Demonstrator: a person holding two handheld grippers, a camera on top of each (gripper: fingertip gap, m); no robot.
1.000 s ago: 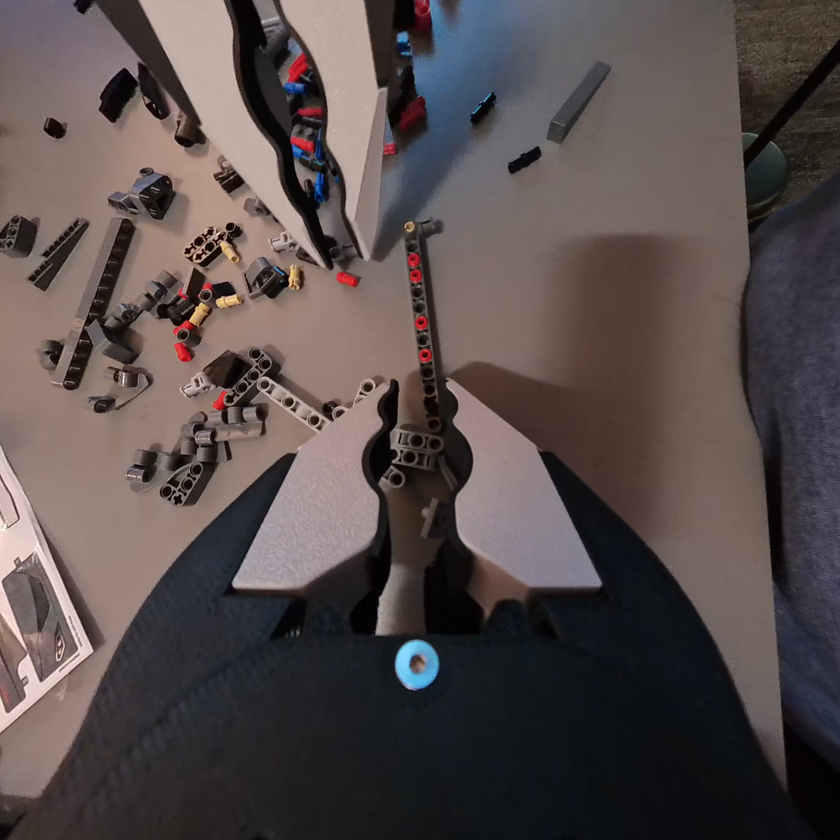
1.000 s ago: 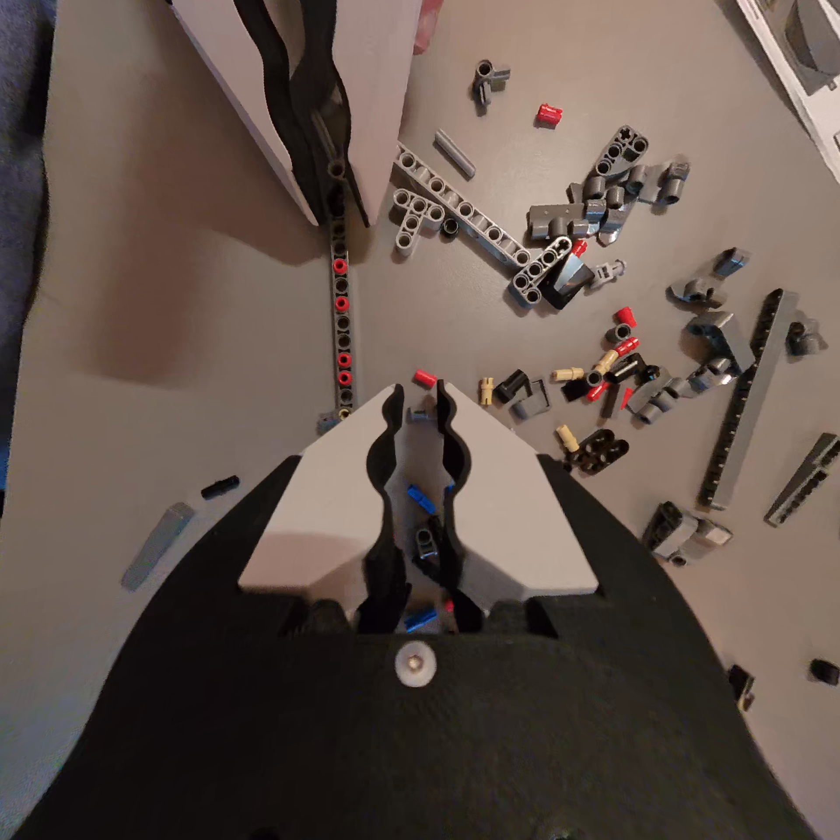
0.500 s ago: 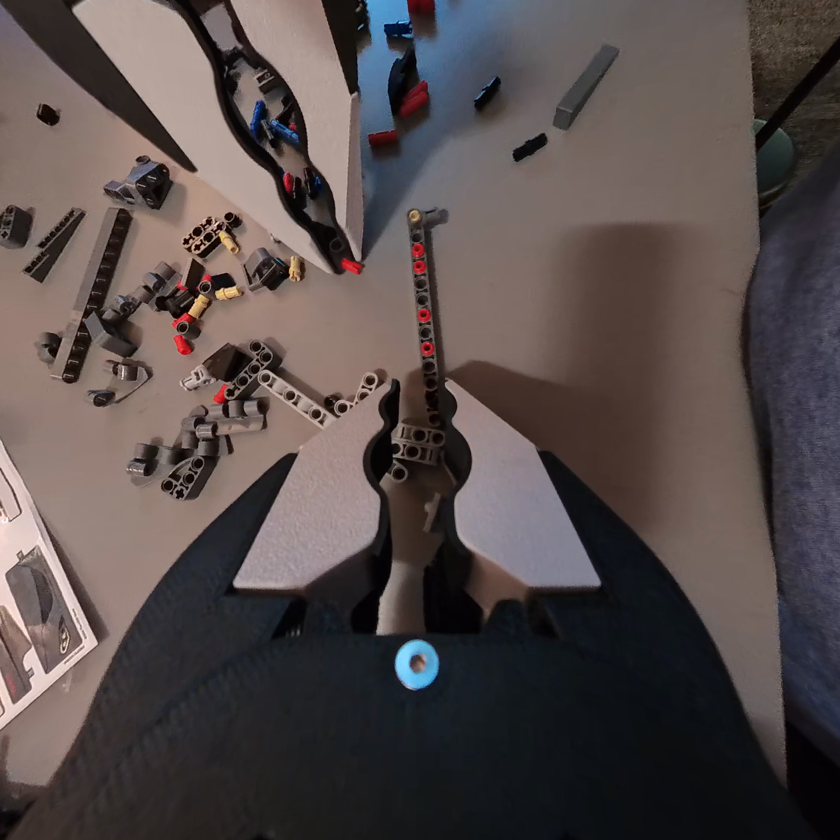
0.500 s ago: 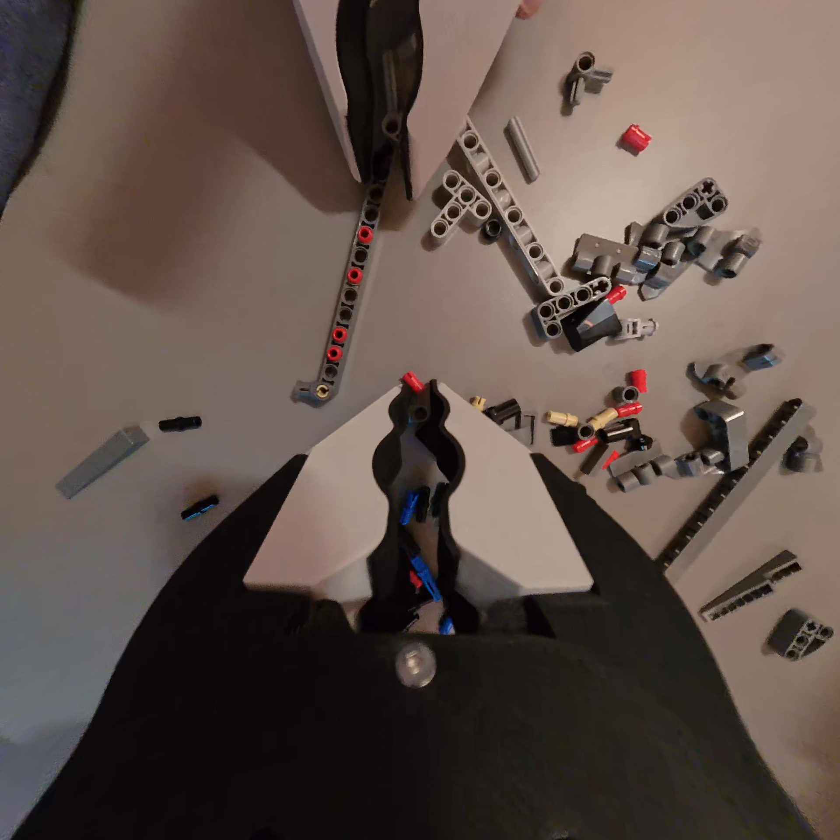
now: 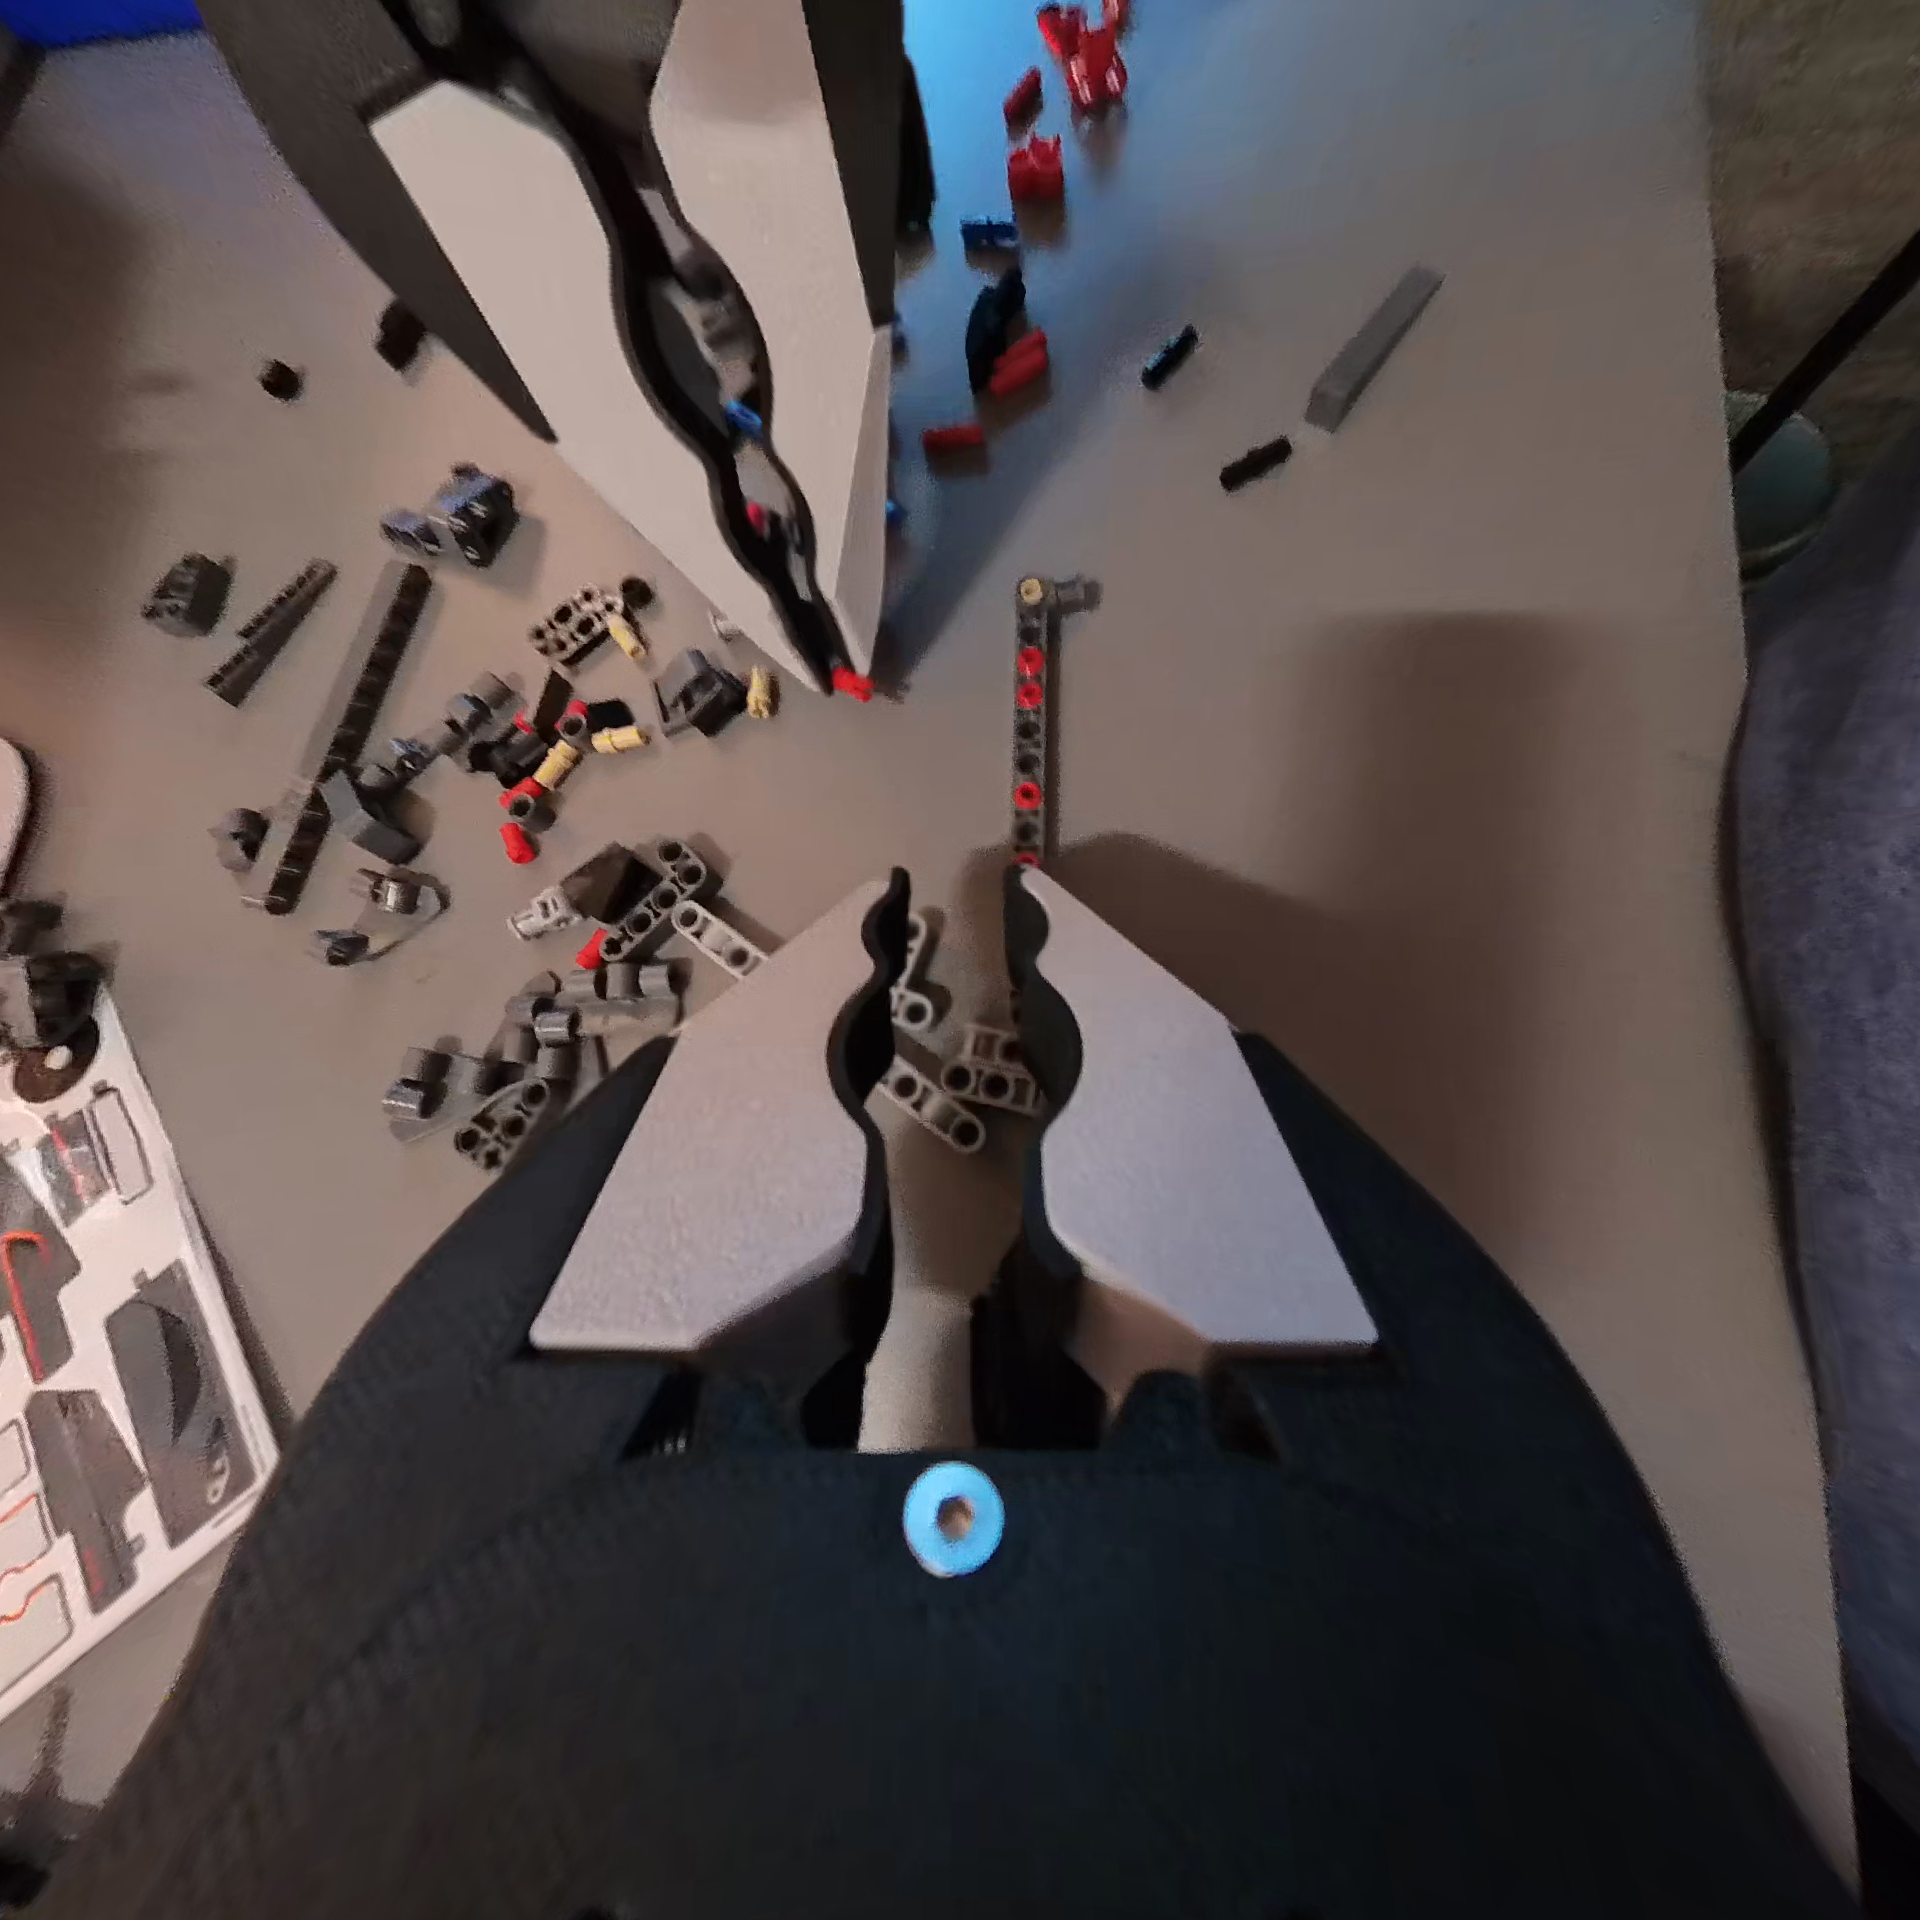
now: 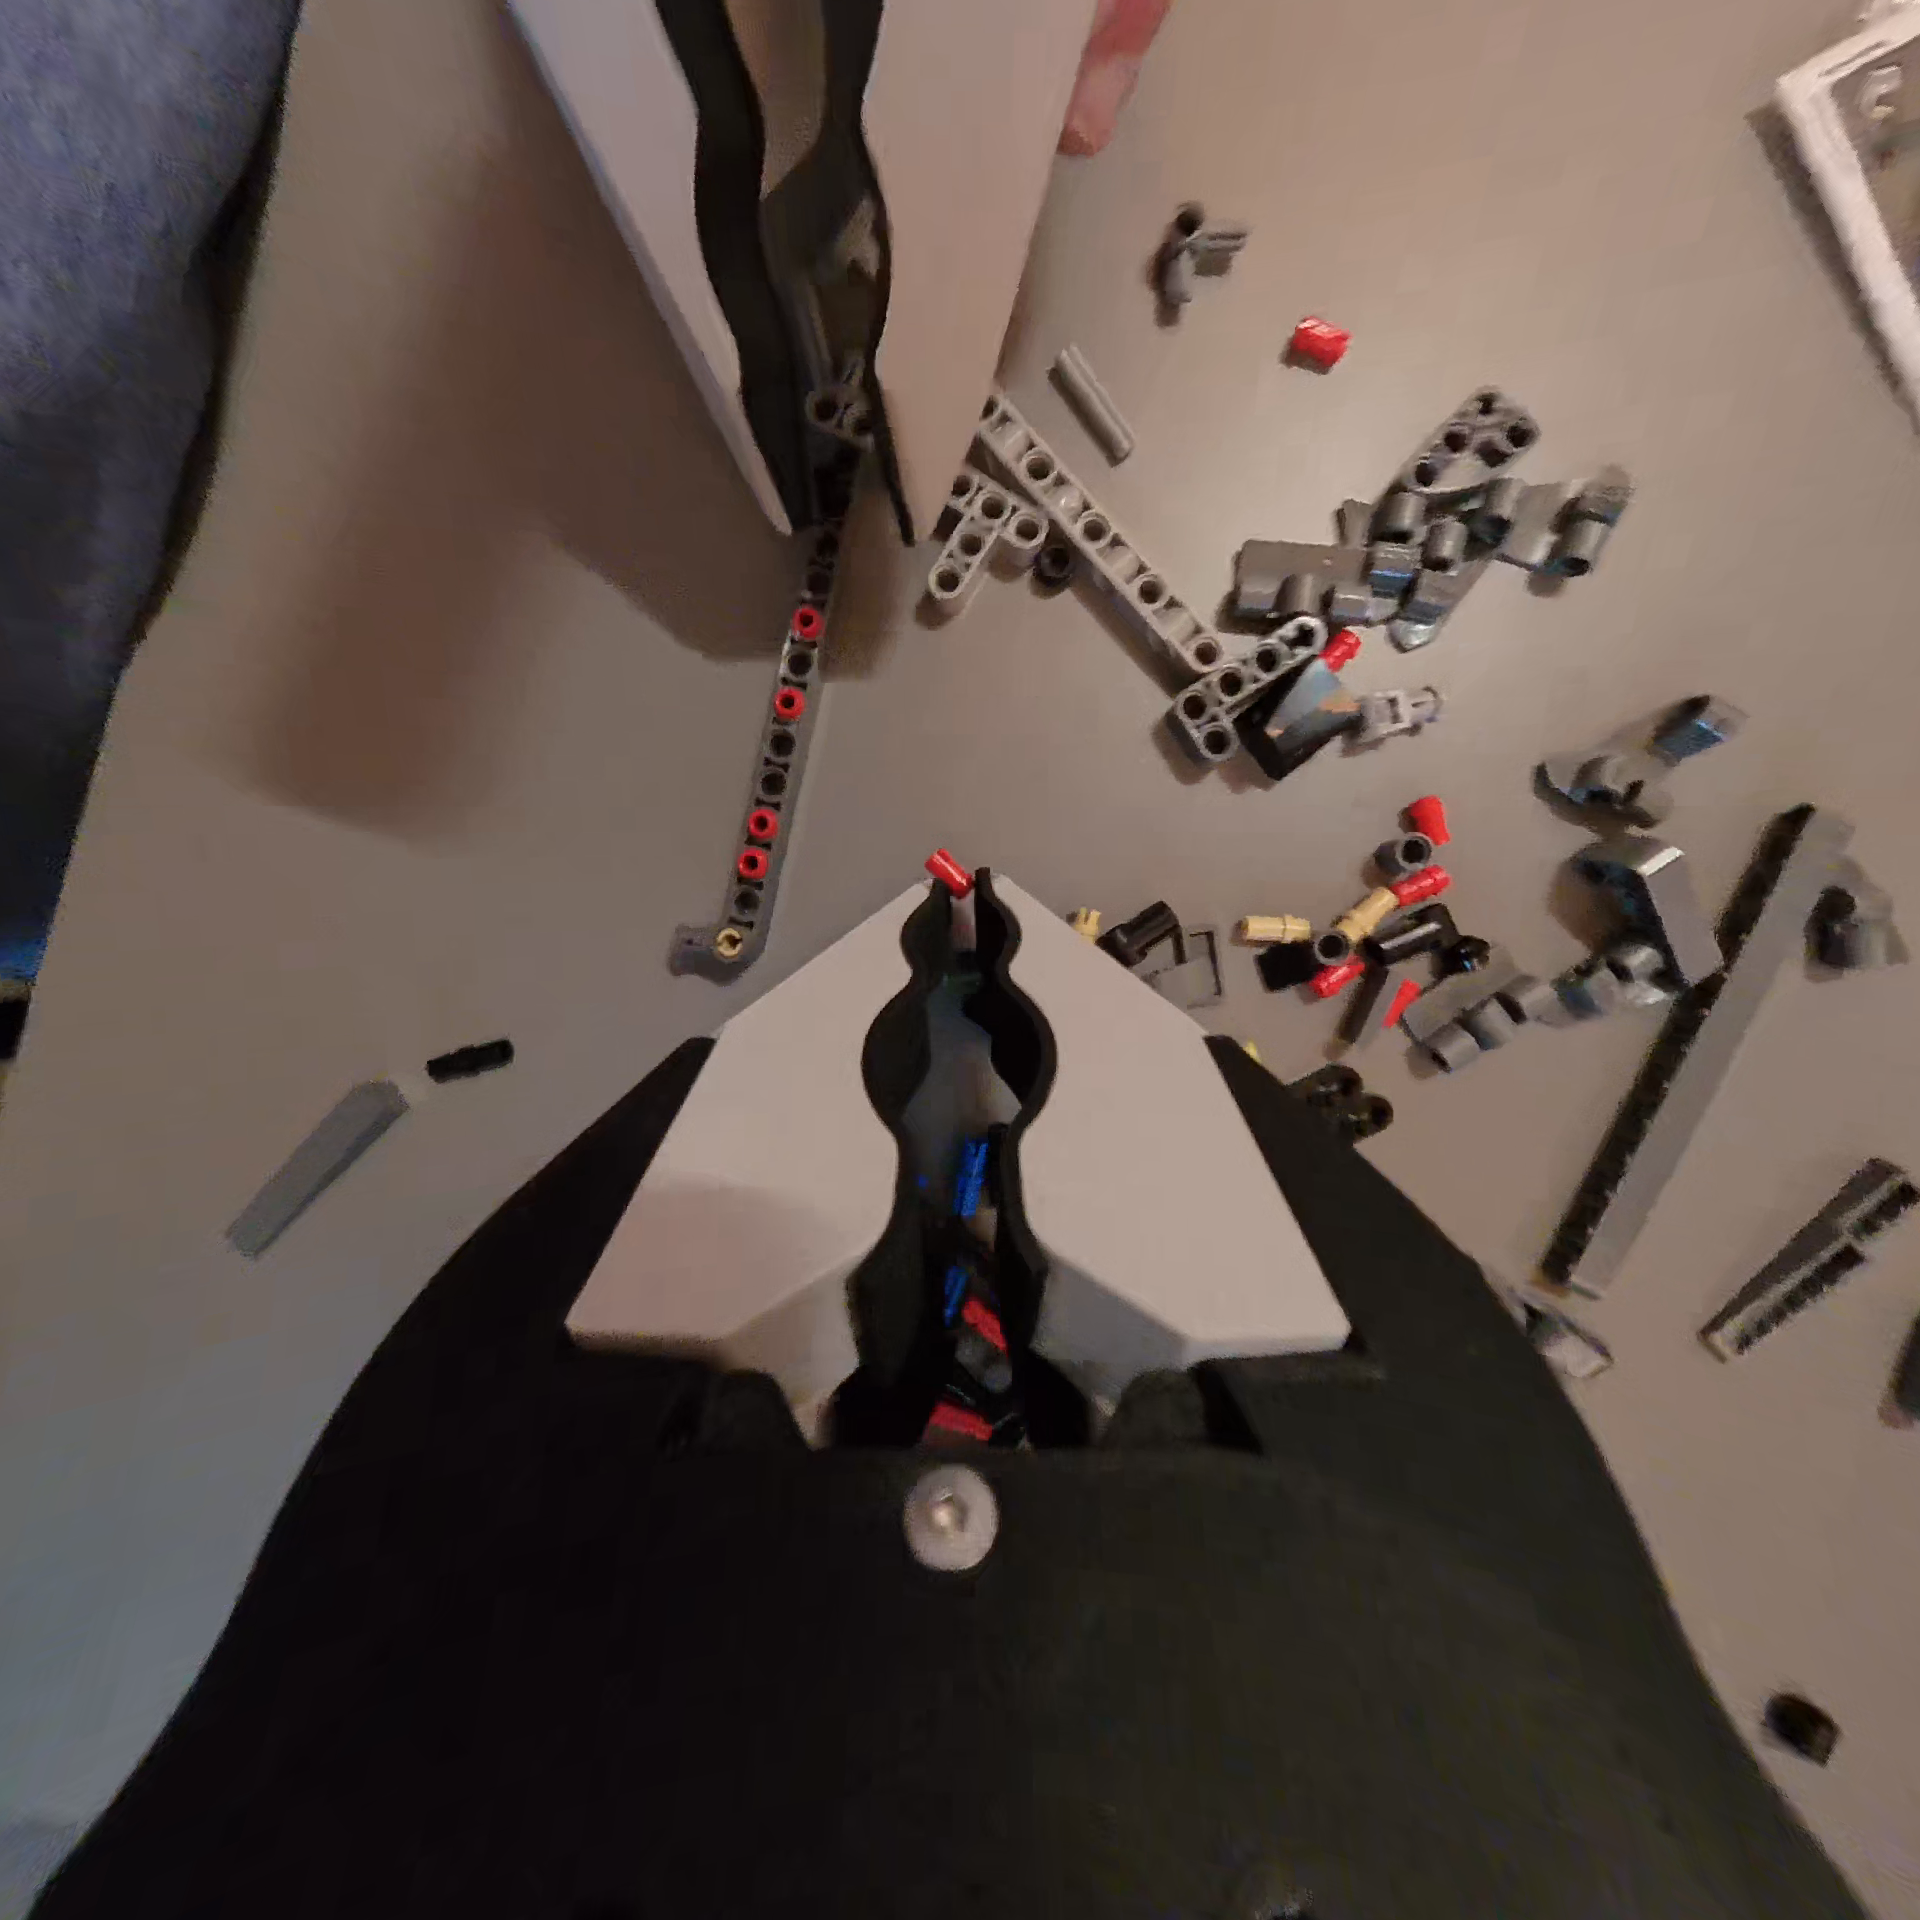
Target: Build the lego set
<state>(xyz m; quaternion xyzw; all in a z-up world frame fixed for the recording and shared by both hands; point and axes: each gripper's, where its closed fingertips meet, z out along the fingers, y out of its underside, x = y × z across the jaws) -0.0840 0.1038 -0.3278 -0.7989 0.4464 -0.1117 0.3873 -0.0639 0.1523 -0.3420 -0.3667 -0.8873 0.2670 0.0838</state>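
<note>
A long dark grey beam with red pins [image 5: 1029, 727] lies flat on the grey table [image 5: 1351, 935]; it also shows in the right wrist view [image 6: 784, 727]. My left gripper [image 5: 956, 883] is open a small way and empty, with its right fingertip over the beam's near end. In the right wrist view it [image 6: 847, 530] stands over that end. My right gripper [image 6: 966, 883] is shut on a small red pin [image 6: 948, 871] at its fingertips. In the left wrist view it [image 5: 847, 670] holds the pin [image 5: 852, 683] close to the table, left of the beam's far end.
Loose grey, black, red and tan parts [image 5: 540, 758] lie left of the beam, among them a long black beam [image 6: 1683, 1039] and a light grey beam [image 6: 1101, 551]. A grey bar [image 5: 1371, 348] lies far right. A printed sheet [image 5: 94, 1351] lies near left. The table edge [image 5: 1745, 727] runs at the right. The grippers' ends are close to 6 cm from one another. The grey bar [image 5: 1371, 348] is about 15 cm from both grippers' fingertips. It is also in sight in the right wrist view [image 6: 312, 1150].
My right gripper has shut on the red pin that lay at its tips. My left gripper has drawn back along the beam, which stayed on the table.
</note>
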